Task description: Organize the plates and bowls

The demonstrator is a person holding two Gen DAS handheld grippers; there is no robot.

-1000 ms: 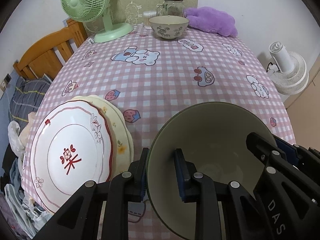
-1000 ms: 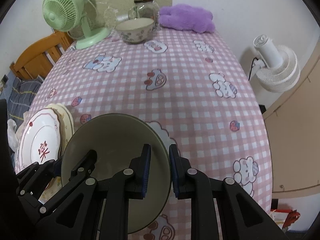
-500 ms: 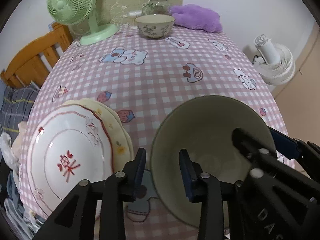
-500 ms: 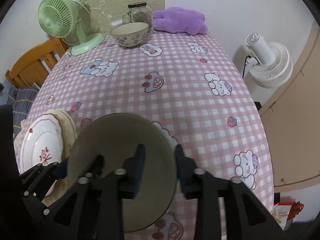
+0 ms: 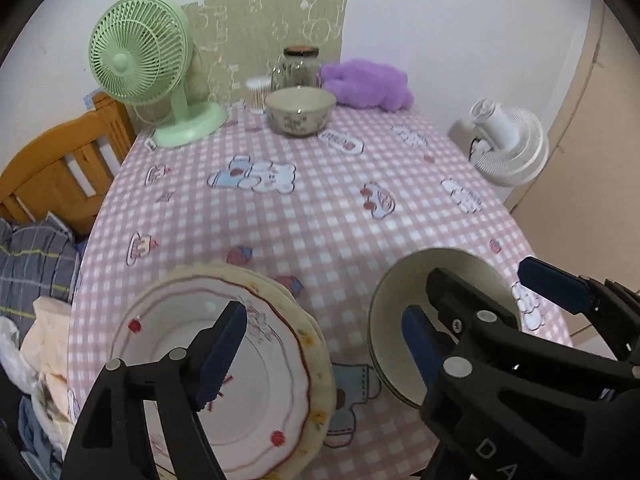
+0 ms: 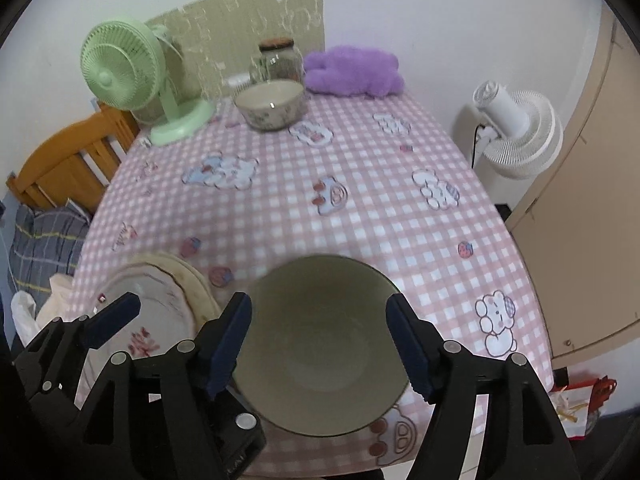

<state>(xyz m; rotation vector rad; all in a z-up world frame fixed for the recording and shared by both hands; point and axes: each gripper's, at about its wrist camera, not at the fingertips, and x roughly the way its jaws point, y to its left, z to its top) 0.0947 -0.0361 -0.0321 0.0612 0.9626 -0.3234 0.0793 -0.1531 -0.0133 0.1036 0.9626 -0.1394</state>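
Between the spread fingers of the right claw (image 6: pixel 318 344), the olive bowl (image 6: pixel 320 360) is sitting ungripped; the left claw (image 5: pixel 320 344) is gaping wide over the plates (image 5: pixel 224 368).

Your olive bowl (image 6: pixel 320 344) sits upright at lower centre; two stacked plates (image 5: pixel 240 368) lie lower left; a patterned bowl (image 5: pixel 300 111) stands upright, top centre.

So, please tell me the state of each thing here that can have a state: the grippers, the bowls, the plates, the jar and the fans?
left gripper: open, holds nothing
right gripper: open, around the green bowl
green bowl: upright, empty, on the table
plates: stacked, empty
patterned bowl: upright, far end
jar: lid on
green fan: blades unclear
white fan: beside the table
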